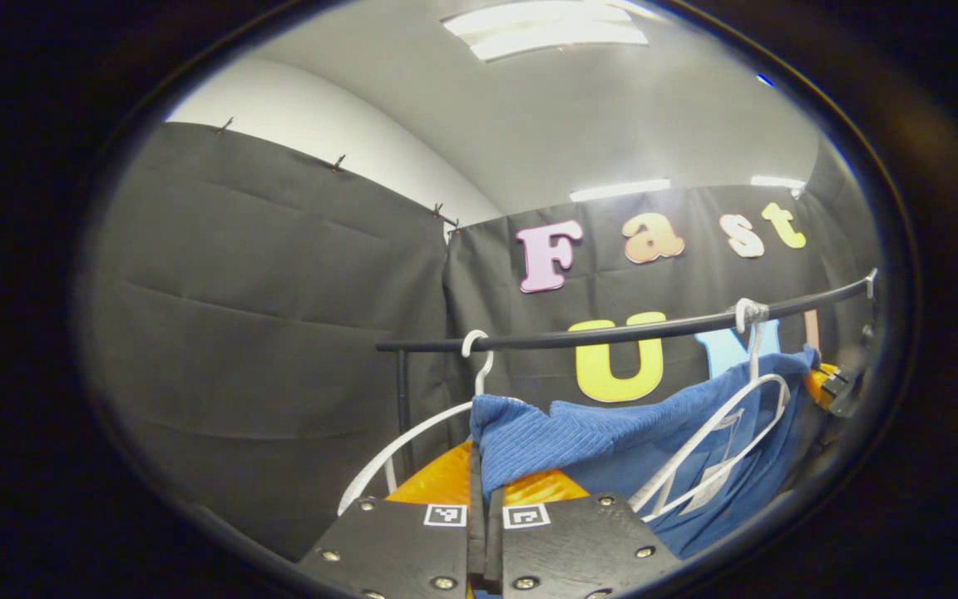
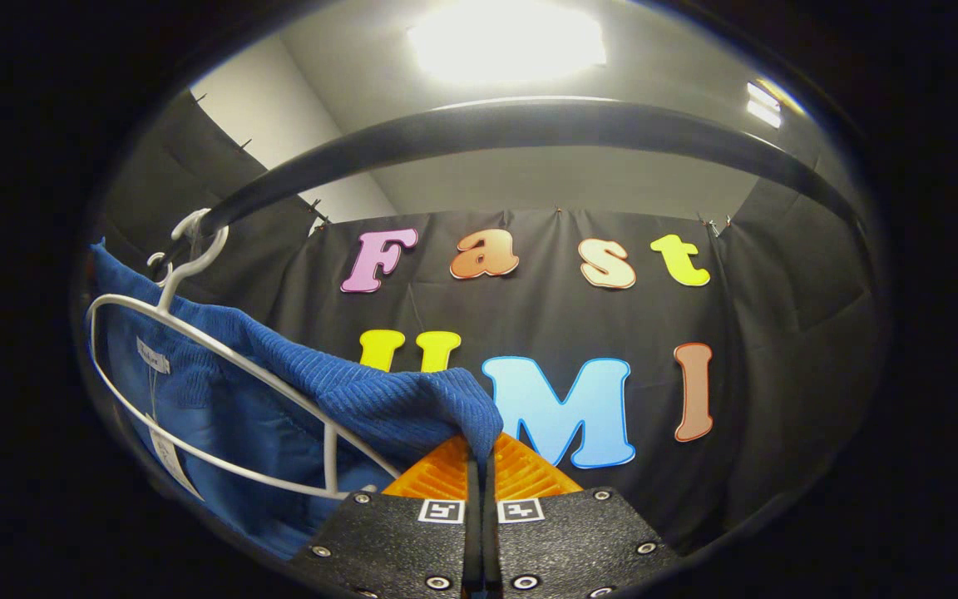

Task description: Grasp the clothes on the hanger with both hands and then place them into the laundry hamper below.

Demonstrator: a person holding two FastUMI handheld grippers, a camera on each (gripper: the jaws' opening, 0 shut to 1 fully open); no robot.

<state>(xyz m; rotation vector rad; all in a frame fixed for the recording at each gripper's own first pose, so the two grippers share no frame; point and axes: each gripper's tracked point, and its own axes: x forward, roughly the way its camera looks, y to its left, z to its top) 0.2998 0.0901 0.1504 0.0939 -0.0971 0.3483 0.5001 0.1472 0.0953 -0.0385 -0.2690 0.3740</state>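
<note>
A blue ribbed garment hangs from a white hanger hooked over the black rail. In the left gripper view my left gripper is shut on a bunched corner of the blue cloth, just below the rail. Part of the right gripper shows at the garment's far end. In the right gripper view my right gripper is shut on the other edge of the blue garment. The cloth stretches left from it to the white hanger, under the rail overhead.
A second white hanger without clothes hooks on the rail nearer my left gripper. The rail's black upright post stands behind it. Black cloth walls close in the back and sides.
</note>
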